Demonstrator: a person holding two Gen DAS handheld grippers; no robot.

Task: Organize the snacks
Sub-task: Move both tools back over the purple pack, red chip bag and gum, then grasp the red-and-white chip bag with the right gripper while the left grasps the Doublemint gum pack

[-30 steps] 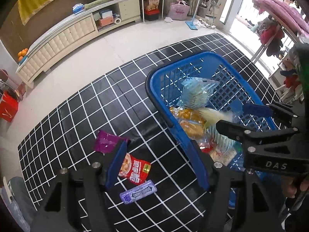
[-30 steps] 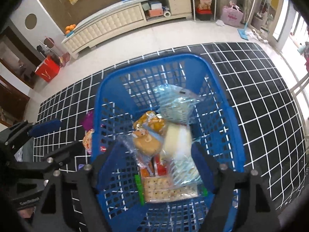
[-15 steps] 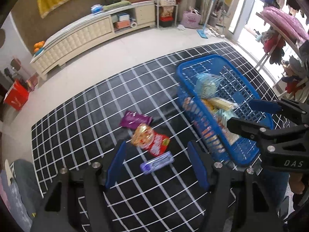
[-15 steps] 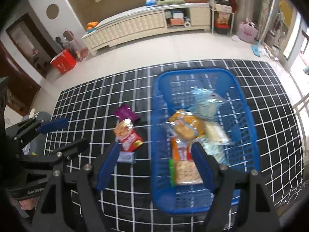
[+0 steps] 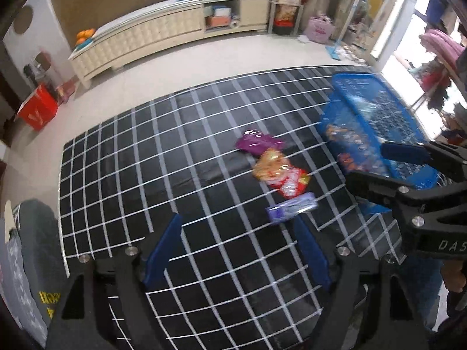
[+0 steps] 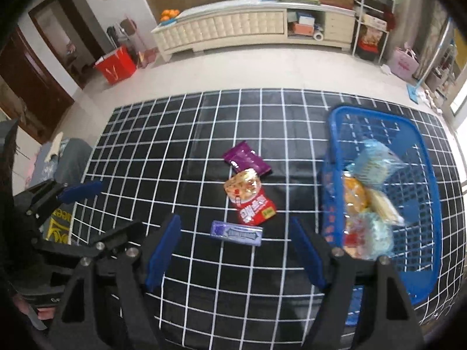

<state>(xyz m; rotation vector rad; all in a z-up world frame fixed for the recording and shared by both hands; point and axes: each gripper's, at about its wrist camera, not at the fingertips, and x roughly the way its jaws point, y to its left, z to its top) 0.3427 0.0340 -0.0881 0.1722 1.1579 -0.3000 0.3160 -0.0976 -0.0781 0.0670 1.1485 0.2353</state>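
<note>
A: What has been changed?

B: Both views have been swung off the blue basket [image 6: 379, 122] and onto the grid mat [image 6: 175, 134]. The left gripper [image 5: 236, 250] has just been opened wider, with nothing between its jaws; the right gripper [image 6: 233, 250] is held wide and empty too.

A: And for the task?

B: The basket is already loaded with several bags. Three snacks are left on the mat beside it: a purple packet [image 6: 246, 160], a red-and-orange packet [image 6: 251, 198] overlapping it, and a purple gum pack [image 6: 237, 232] just in front. A pick-up is probably being lined up.

A: Room to move?

B: Open mat is seen to the left; the basket wall stands close on the right.
</note>
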